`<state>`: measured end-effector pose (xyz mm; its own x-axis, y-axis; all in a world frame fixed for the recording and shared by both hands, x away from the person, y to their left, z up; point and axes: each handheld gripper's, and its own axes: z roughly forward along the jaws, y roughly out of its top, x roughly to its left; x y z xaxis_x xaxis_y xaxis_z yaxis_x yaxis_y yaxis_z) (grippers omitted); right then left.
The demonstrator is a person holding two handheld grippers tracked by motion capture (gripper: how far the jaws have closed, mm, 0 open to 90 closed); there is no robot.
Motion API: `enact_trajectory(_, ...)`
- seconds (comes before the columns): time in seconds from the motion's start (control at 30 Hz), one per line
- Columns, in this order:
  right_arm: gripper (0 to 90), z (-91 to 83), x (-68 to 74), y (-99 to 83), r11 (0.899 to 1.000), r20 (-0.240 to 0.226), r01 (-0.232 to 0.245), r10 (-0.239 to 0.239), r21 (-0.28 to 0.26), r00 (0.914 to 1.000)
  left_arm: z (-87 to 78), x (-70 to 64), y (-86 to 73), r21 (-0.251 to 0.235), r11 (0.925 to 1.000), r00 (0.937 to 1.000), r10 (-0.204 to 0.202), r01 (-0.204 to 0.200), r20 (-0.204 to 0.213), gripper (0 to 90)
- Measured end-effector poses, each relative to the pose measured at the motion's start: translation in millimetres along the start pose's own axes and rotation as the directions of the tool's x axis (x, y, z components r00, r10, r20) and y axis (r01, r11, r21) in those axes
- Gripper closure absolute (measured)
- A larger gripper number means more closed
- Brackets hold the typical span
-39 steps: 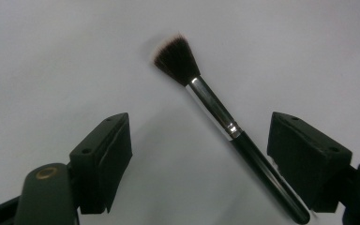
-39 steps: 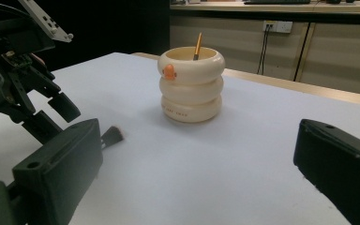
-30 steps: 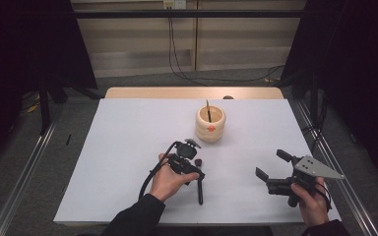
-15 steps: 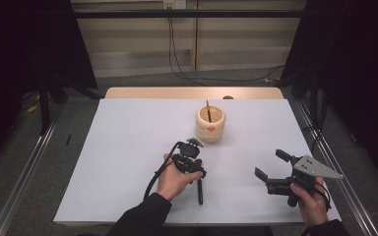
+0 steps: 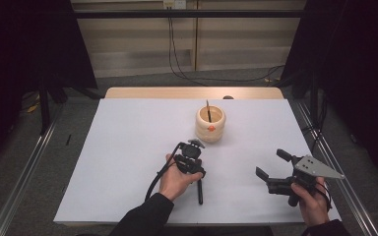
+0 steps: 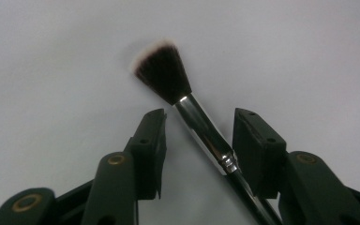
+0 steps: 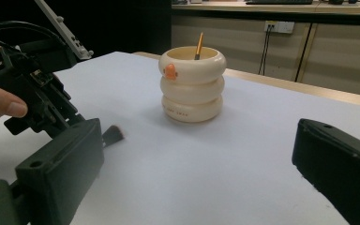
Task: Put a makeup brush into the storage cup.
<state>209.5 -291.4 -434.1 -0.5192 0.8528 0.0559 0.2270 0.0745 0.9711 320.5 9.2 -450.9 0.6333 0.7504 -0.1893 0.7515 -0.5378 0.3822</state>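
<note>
Left gripper view: the brush (image 6: pixel 201 126) is straddled by parted fingers (image 6: pixel 152 140) — lowered since earlier, ungrasped; the right gripper (image 5: pixel 275 169) is held wide open.

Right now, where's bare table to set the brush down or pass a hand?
Free: the whole left half of the white table cover, left of the left gripper; also the strip between the cream ringed ceramic pot and the right gripper. Crowded: front centre, where the black-bristled, silver-ferruled brush lies between the left gripper's open jaws, close in front of the pot.
</note>
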Motion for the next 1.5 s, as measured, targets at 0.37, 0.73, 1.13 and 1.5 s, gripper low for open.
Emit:
enact_trajectory(0.37, 2.2, 0.0, 0.2, -0.4, 1.0, -0.002, 0.001, -0.001, 0.005, 1.0, 0.1, 5.2, 1.4, 0.017, 0.9998, 0.9999, -0.012, 0.012, 0.001, 65.1)
enact_trajectory(0.73, 2.1, 0.0, -0.1, -0.4, 1.0, -0.003, 0.002, -0.002, 0.005, 1.0, 0.7, 9.4, 1.8, 0.022, 0.9998, 1.0, 0.003, -0.003, -0.002, 76.7)
enact_trajectory(1.13, 2.1, -0.1, -0.1, -0.7, 1.0, -0.007, 0.001, -0.001, 0.009, 1.0, 0.1, 11.7, 1.1, 0.021, 0.9995, 0.9996, 0.024, -0.024, 0.018, 77.6)
enact_trajectory(1.5, 2.1, -0.2, -1.0, -1.0, 1.0, -0.01, 0.003, -0.003, 0.008, 0.9999, -1.5, 18.2, -1.2, -0.002, 1.0, 0.9986, 0.007, -0.007, 0.053, 77.7)
